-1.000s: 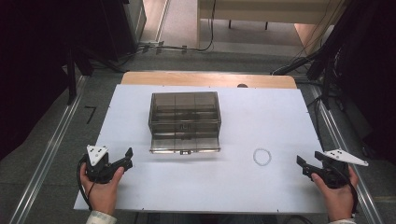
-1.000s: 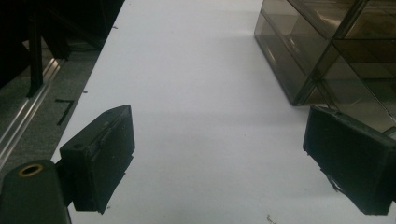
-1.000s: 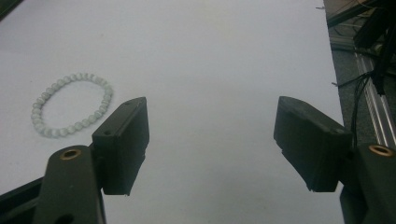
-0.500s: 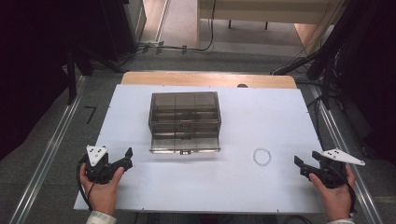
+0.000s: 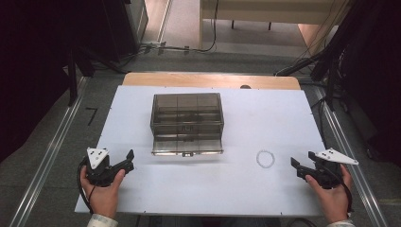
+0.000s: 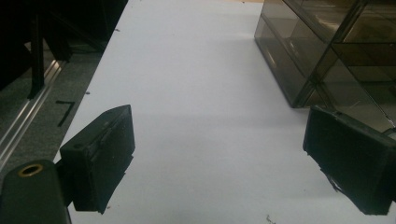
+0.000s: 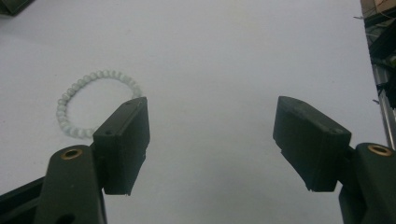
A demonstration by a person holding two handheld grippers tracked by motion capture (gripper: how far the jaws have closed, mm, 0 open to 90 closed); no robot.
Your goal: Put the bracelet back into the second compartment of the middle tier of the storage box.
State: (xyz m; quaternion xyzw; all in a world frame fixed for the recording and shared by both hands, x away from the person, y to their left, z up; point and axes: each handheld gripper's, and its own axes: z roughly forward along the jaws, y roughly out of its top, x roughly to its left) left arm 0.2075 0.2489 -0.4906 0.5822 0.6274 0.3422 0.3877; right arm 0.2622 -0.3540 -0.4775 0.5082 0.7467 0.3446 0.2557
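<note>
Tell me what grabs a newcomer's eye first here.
The smoky clear drawer box at the middle of the white table, its bottom drawer pulled out. Then the pale bead bracelet, lying right of the box. The left gripper and right gripper rest open near the front corners.

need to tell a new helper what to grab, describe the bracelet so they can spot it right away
Start at the white table and find the smoky clear drawer box in its middle. Look toward the near right of the box: a small ring of pale beads, the bracelet, lies flat, apart from the box. It is the one loose small item, just ahead of the right hand-held gripper.
</note>
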